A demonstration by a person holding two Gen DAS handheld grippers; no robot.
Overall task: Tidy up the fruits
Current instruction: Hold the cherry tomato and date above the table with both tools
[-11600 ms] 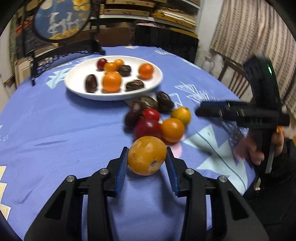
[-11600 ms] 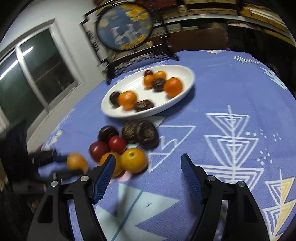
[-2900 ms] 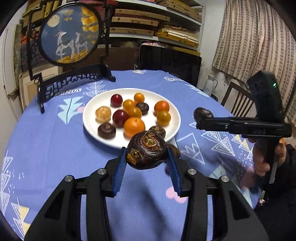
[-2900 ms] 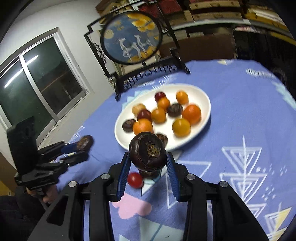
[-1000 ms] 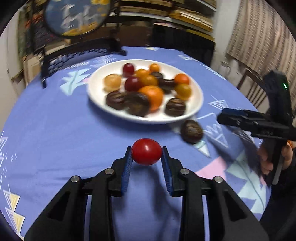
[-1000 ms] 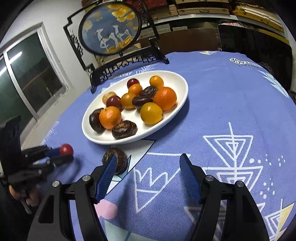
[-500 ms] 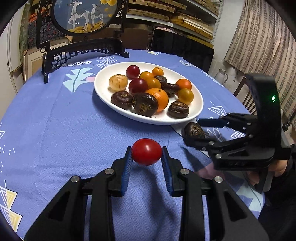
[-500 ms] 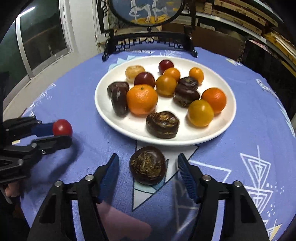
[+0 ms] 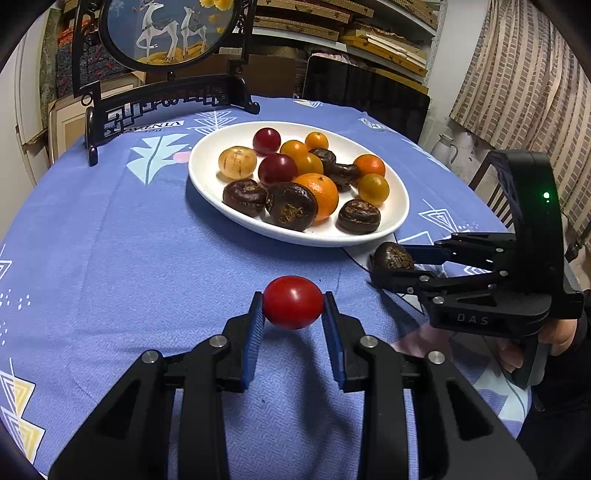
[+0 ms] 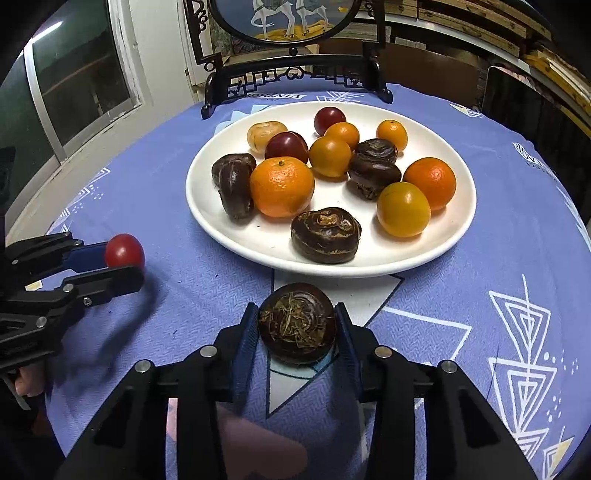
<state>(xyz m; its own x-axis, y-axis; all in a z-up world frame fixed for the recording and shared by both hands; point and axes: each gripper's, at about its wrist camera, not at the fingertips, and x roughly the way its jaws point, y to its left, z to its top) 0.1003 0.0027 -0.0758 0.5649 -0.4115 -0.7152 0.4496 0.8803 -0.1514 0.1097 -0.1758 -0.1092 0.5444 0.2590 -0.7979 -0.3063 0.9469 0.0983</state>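
Note:
My left gripper [image 9: 293, 309] is shut on a red cherry tomato [image 9: 293, 302] and holds it above the blue tablecloth, short of the white plate [image 9: 221, 192]. It also shows in the right wrist view [image 10: 123, 258], with the tomato [image 10: 123, 251]. My right gripper [image 10: 297, 325] is shut on a dark brown water chestnut [image 10: 297, 323] just in front of the plate's near rim [image 10: 332, 267]. The same chestnut [image 9: 393, 256] shows in the left wrist view. The plate holds several oranges, tomatoes and chestnuts.
A black stand with a round deer picture [image 9: 166, 33] is behind the plate. A dark chair back [image 9: 365, 92] and shelves lie beyond the round table's far edge. A window [image 10: 74, 74] is to the left in the right wrist view.
My right gripper has closed on the chestnut that lay in front of the plate. My left gripper still holds the tomato and has risen a little toward the plate.

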